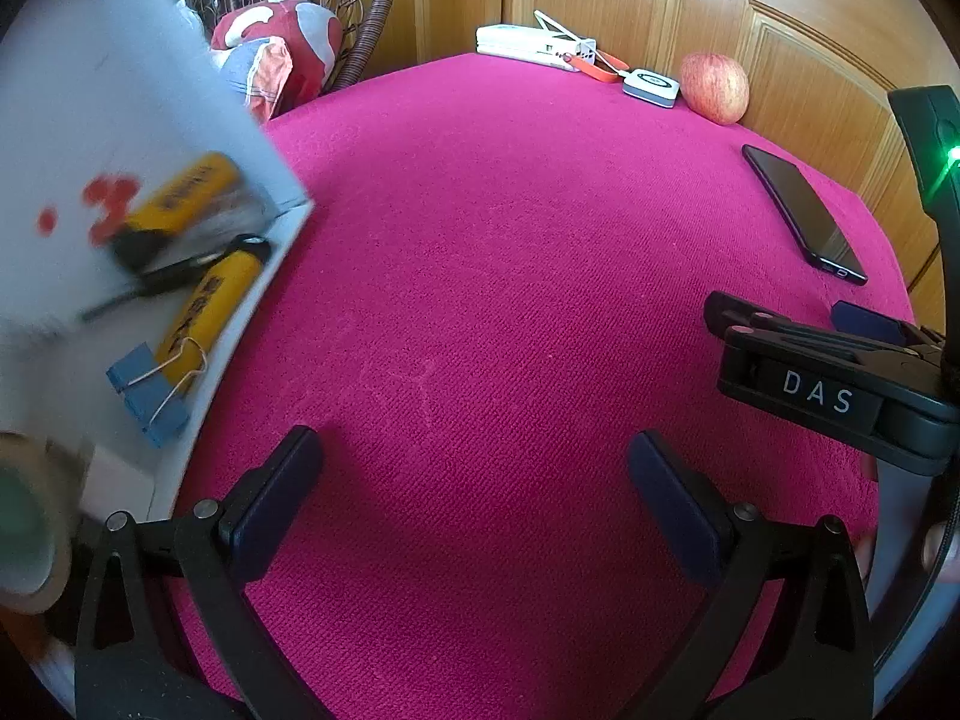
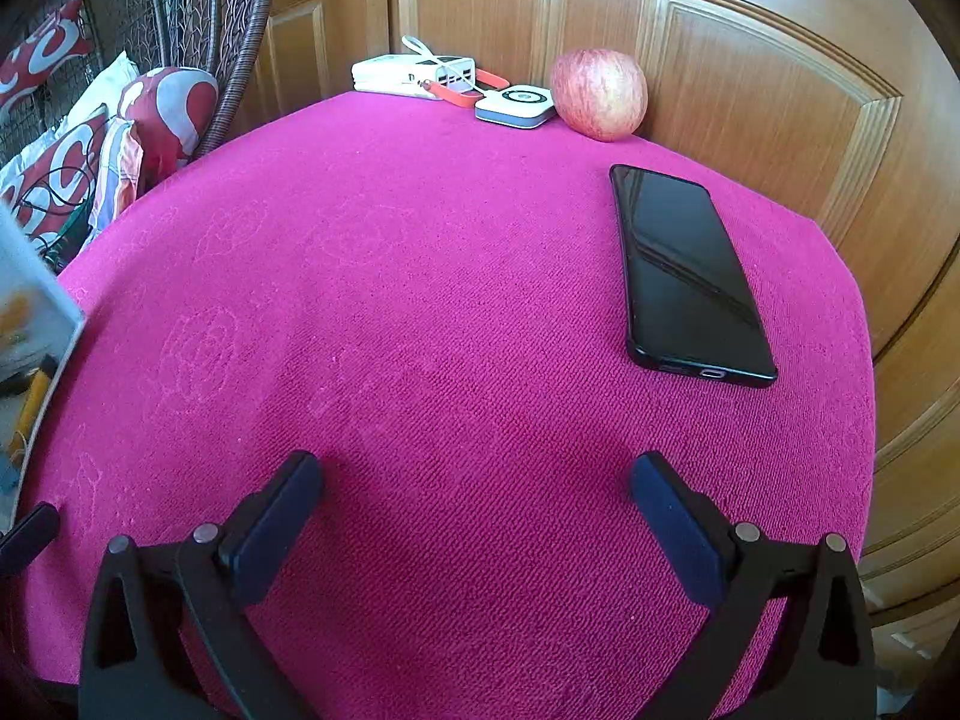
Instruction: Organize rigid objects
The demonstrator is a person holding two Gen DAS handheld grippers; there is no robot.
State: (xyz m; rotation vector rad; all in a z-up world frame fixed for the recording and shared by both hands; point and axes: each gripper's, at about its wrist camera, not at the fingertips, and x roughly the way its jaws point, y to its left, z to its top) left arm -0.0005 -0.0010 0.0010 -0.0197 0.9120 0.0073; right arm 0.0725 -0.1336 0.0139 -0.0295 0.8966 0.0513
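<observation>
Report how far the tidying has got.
Looks done: yellow cutters and a blue binder clip lie in the white box. In hand: nothing; left gripper and right gripper are open. Left: phone, apple and chargers sit on the pink cloth.

The white letters "DAS" stand on the black right gripper (image 1: 780,324). A red "3" is on the white box (image 1: 90,120). Other writing is too blurry.

White box (image 1: 120,120) motion-blurred, print unreadable; tape roll (image 1: 24,516) cut by left edge. Right claw (image 1: 774,330) partly out of frame.
</observation>
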